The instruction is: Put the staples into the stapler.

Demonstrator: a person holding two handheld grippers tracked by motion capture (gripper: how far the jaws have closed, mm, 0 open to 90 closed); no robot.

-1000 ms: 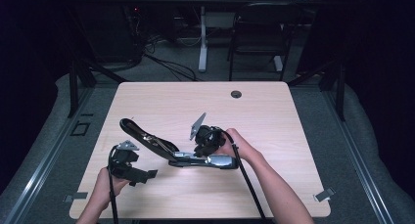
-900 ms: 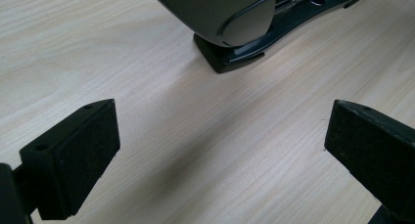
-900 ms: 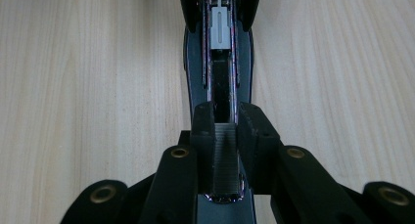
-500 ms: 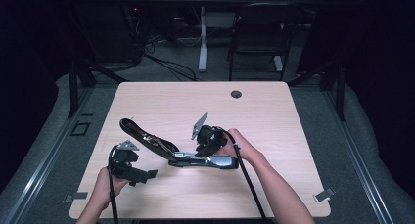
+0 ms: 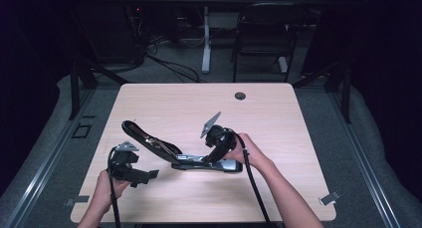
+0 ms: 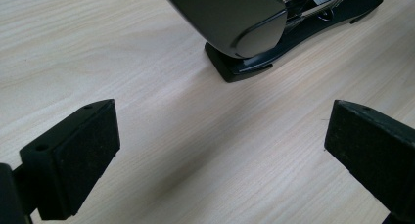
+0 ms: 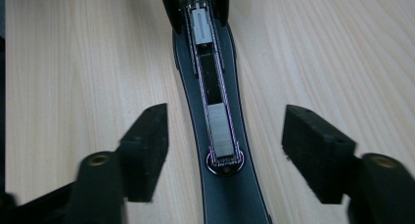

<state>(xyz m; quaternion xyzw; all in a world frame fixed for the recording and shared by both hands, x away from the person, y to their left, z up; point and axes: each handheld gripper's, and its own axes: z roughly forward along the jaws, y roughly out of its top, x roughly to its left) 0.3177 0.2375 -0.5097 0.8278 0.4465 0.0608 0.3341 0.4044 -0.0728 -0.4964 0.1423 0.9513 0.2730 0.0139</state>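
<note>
Nothing much has moved since a second ago. My left gripper [image 5: 149, 174] is hovering released at lower left. The black stapler [image 5: 185, 159] is lying swung open at mid-frame, its channel holding a staple strip [image 7: 219, 128]; my right gripper [image 7: 224, 153] is straddling it, unclenched.

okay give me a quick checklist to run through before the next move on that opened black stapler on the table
1. Black stapler opened, top arm swung up and back: ok.
2. Metal staple channel exposed; a block of staples sits in it: ok.
3. Right gripper open, jaws either side of the stapler base without touching it: ok.
4. Left gripper open, holding nothing, short of the top arm's rounded end: ok.
5. Stapler base flat on the light wooden table: ok.
6. Staple block fully seated in the channel: cannot tell.
</note>
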